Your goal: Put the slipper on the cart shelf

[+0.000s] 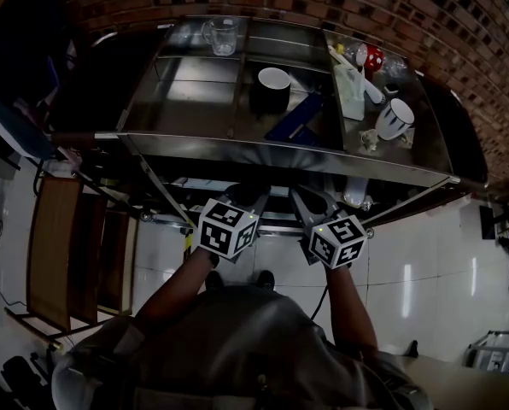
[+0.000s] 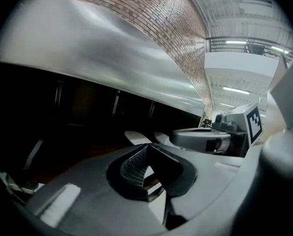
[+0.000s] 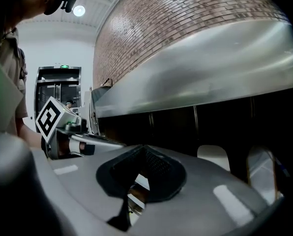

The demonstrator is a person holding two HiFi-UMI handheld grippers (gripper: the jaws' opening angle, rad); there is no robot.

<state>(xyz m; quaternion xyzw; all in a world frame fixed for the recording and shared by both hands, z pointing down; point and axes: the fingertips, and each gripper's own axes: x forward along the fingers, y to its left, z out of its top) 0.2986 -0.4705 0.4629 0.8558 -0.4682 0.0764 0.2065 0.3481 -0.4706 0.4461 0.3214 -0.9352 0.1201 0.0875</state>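
Two pale rounded shapes (image 2: 136,137) lie side by side in the dark space under the cart's steel top (image 1: 280,148); they look like slippers, and the right gripper view shows one as a pale shape (image 3: 213,156). My left gripper (image 2: 145,150) points into that space with its jaws together and nothing between them. My right gripper (image 3: 144,154) is beside it, also shut and empty. In the head view both grippers, the left (image 1: 240,199) and the right (image 1: 316,205), reach under the top's front edge, and the lower shelf is hidden.
The cart's top tray holds a glass mug (image 1: 223,37), a white cup (image 1: 273,79), a blue flat object (image 1: 294,116), a white box (image 1: 350,92), a red mug (image 1: 371,55) and a white mug (image 1: 395,118). A wooden rack (image 1: 67,254) stands at left. A brick wall is behind.
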